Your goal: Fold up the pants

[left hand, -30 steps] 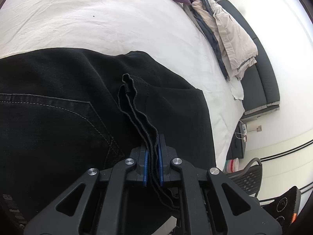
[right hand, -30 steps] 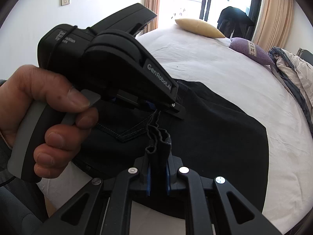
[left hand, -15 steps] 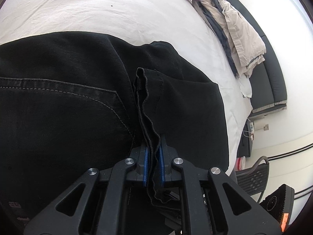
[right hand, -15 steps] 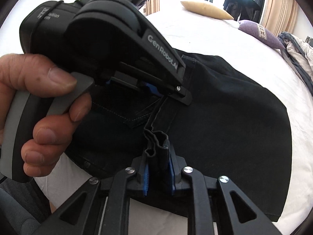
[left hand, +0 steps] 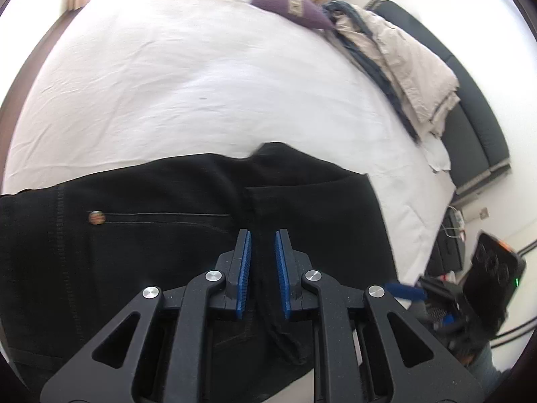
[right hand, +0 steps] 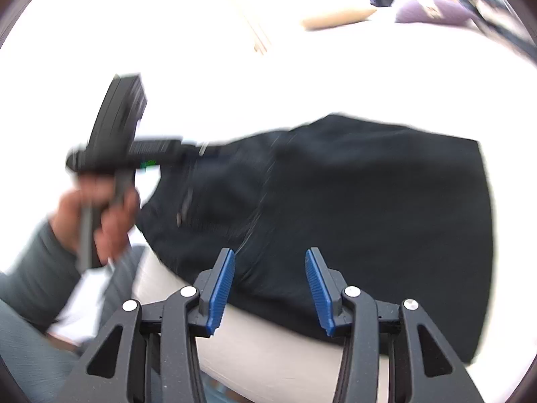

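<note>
Nearest in the left wrist view, the left gripper (left hand: pixel 262 238) is opening; a bunched black hem runs between its blue pads (left hand: pixel 244 268), which no longer press it. The right gripper (right hand: pixel 269 257) is opening too, nothing between its pads. The folded black jeans (left hand: pixel 161 241) lie on the near edge of the white bed (left hand: pixel 188 77). At 2 o'clock, beige clothes (left hand: pixel 402 57); at 12, a purple pillow (left hand: pixel 288 3).
</note>
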`<state>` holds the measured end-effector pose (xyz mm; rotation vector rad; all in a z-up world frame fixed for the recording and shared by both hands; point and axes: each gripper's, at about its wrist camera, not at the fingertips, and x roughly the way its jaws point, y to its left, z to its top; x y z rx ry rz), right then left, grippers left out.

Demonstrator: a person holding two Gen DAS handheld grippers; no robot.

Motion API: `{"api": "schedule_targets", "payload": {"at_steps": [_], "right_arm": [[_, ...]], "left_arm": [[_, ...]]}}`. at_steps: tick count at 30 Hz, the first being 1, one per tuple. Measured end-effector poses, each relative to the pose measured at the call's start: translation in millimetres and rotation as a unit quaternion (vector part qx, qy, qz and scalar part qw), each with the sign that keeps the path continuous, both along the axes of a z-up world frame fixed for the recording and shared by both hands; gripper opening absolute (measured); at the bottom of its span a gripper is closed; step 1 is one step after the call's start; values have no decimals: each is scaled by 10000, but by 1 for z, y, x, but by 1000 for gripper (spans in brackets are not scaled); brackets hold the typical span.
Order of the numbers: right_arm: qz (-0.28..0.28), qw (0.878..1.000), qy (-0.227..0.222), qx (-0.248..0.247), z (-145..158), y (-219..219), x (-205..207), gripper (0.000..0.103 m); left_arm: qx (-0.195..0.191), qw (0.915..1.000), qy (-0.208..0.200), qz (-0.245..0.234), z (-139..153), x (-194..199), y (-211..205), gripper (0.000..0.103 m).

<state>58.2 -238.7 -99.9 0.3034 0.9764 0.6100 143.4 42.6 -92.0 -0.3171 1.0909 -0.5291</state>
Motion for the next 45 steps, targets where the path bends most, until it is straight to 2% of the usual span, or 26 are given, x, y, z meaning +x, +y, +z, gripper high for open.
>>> {"api": "schedule_targets", "payload": {"at_steps": [3,4,7,9,12,16,20,24,26,28,31,34,37,40,42,44,45], "right_arm": [[-151,9958,196,879,2,-63,32,48],[-134,9914,381,1244,-4,-83,46,48],[-168,9802,806,1800,-25,-120,83,49],[-208,9770,905,1918,-37,-130,102,50],[-89,9688,1050,2244,-55,-130,129,49],[-68,9606,1424,2386,-89,-128,151,48],[-13,9522,1563,2626,-103,-132,128,48],[276,9533,1756,2440,-104,-124,86,48],[378,9494,1915,2462,-104,-121,61,52],[442,9526,2003,2247,-99,-118,35,52],[388,9478,2096,2371,-95,-118,7,52],[411,9582,2028,1975,-81,-107,-17,54],[404,9633,1635,2089,-56,-102,-31,54],[353,9652,1226,2281,-32,-90,-20,54],[293,9653,1079,2359,-24,-80,-6,55],[267,9645,1028,2419,-20,-63,10,55],[244,9641,1006,2444,-20,-59,17,55]], "left_arm": [[-180,9988,52,-450,-13,-9,-44,15],[-123,9982,151,-559,-24,-13,-58,15],[57,9963,439,-742,-56,-23,-80,15],[96,9960,516,-720,-71,-31,-80,14],[76,9962,452,-744,-75,-37,-76,15],[147,9961,375,-785,-78,-45,-78,14],[109,9964,232,-809,-79,-49,-77,14],[-40,9970,262,-731,-83,-51,-75,14],[-85,9971,266,-709,-87,-51,-63,14],[-123,9973,264,-669,-89,-51,-57,14],[-170,9977,249,-600,-87,-57,-50,15],[-178,9988,115,-442,-76,-72,-38,15],[-252,9996,-60,-105,-62,-95,-13,15],[-357,9981,-241,441,-44,-116,24,15],[-404,9936,-415,965,-33,-132,57,15],[-524,9847,-573,1559,-23,-145,94,16],[-612,9792,-622,1834,-22,-152,110,28]]}}
